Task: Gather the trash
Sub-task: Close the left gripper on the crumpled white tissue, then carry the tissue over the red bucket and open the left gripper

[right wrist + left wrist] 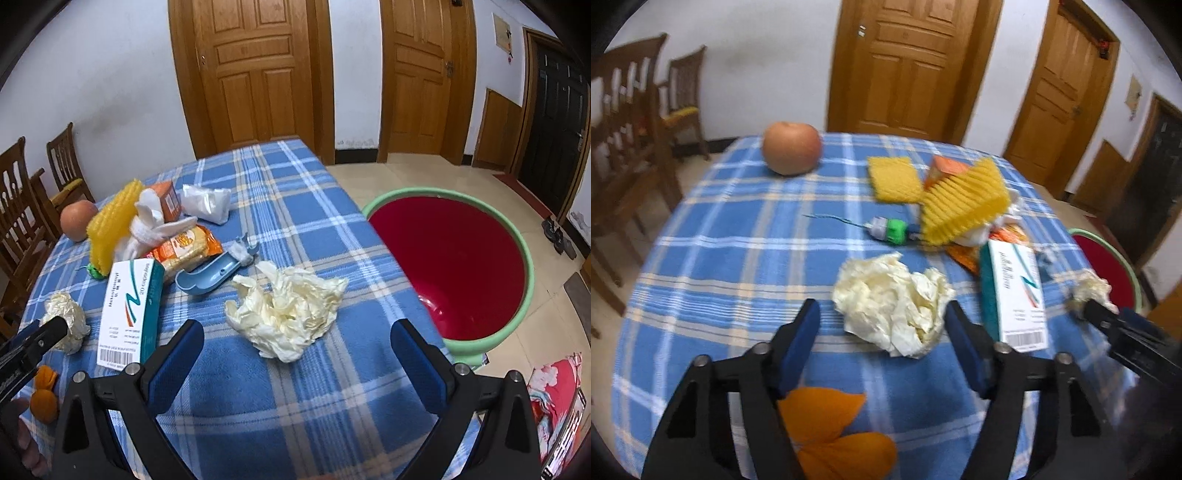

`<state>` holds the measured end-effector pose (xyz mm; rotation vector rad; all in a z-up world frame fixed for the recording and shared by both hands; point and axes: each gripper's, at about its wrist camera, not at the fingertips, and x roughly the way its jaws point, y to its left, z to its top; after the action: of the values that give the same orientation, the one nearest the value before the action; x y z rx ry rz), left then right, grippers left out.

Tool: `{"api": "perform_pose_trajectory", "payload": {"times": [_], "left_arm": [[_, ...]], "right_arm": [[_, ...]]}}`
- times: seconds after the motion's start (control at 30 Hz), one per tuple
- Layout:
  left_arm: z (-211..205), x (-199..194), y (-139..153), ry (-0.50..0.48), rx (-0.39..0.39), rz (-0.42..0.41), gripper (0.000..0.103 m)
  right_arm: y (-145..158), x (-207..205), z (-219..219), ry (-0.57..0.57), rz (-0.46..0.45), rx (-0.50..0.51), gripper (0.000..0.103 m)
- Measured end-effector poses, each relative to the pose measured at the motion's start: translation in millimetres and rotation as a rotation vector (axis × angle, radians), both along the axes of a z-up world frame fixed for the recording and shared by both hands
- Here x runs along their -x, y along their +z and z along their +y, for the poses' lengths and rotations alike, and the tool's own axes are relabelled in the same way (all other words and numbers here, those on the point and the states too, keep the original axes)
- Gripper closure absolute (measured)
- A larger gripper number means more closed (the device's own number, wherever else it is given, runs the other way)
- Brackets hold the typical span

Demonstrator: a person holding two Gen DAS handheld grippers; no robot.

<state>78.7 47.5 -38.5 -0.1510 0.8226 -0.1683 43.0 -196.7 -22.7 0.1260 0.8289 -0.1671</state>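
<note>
Here we are over the table (701,258) with its blue checked cloth, and there's litter all across it. The left gripper (882,308) points down at a crumpled cream paper wad (890,299). Its jaws are spread, not pinching. The wad sits between the tips, with the right-hand one at the wad's edge and the other clear of it. Whether that tip actually touches is hard to say.

In the right wrist view, the right gripper (297,326) has its jaws spread very wide with nothing in them. A second paper wad (284,314) lies on the cloth just ahead of the tips, near the table edge. Beyond that edge, down on the floor, stands a bucket (461,266), red inside with a green rim.

There's more between the two wads. A white and teal medicine box (129,306) lies flat beside the first wad. Past it are a blue plastic scoop (207,275), an orange snack wrapper (184,243) and a piece of yellow foam netting (110,225) propped against a small heap. Orange peel (827,424) lies close under the left gripper. At the far side of the table sits a round fruit (792,147), well apart from the litter. Wooden chairs (628,122) stand along the wall at the left.
</note>
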Motion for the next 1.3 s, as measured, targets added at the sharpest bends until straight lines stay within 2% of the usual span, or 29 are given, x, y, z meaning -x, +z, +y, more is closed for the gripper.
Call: {"api": "perform_pose_trajectory", "payload": {"times": [0.13, 0.17, 0.37, 0.4, 0.57, 0.7, 1.0, 1.3], "left_arm": [[-3, -6, -4, -0.084, 0.056, 0.023, 0.058], [-5, -7, -5, -0.097, 0.063, 0.026, 0.060], [-10, -8, -8, -0.123, 0.083, 0.013, 0.066], [-9, -9, -8, -0.122, 0.084, 0.013, 0.066], [-11, -5, -4, -0.116, 0.065, -0.002, 0.068], [-10, 4, 3, -0.099, 0.076, -0.013, 0.068], [-22, 23, 33, -0.084, 0.069, -0.070, 0.068], [-57, 22, 60, -0.160, 0.078, -0.105, 0.068]], "right_arm": [[-2, -7, 2, -0.004, 0.017, -0.017, 0.006], [-3, -8, 2, -0.007, 0.017, -0.012, 0.010], [-12, -17, 1, 0.007, 0.069, -0.072, 0.038], [-12, -16, 3, 0.008, 0.057, -0.052, 0.044], [-14, -14, -2, 0.027, 0.042, -0.077, 0.051], [-13, -11, -7, 0.029, 0.030, -0.098, 0.061], [1, 5, -16, 0.066, -0.013, -0.150, 0.064], [32, 24, -41, 0.051, -0.081, -0.162, 0.064]]}}
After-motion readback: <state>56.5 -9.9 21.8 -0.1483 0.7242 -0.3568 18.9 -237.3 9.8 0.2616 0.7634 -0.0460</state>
